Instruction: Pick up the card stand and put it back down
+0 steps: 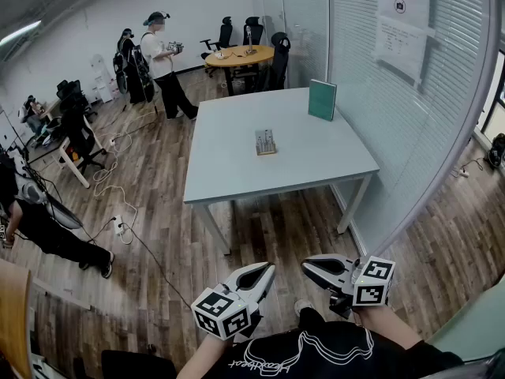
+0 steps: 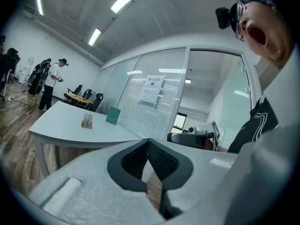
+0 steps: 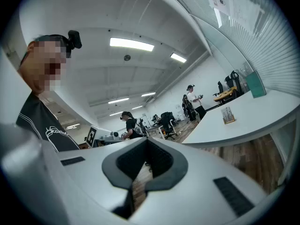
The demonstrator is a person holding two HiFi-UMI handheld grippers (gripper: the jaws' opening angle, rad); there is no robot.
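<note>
The card stand [image 1: 266, 142] is a small wooden base with a printed card upright in it, near the middle of the pale grey table [image 1: 237, 172]. It also shows in the left gripper view as the card stand [image 2: 87, 122] and in the right gripper view as the card stand [image 3: 228, 115]. My left gripper [image 1: 264, 273] and right gripper [image 1: 309, 267] hang close to my body, well short of the table's near edge. Both are shut with nothing between the jaws, left gripper [image 2: 148, 146] and right gripper [image 3: 146, 146] alike.
A green panel [image 1: 322, 99] stands upright at the table's far right, by the glass wall with blinds [image 1: 410, 109]. Cables [image 1: 118, 212] trail over the wooden floor at the left. A person [image 1: 164, 61] stands at the back near a round table [image 1: 238, 55] with chairs.
</note>
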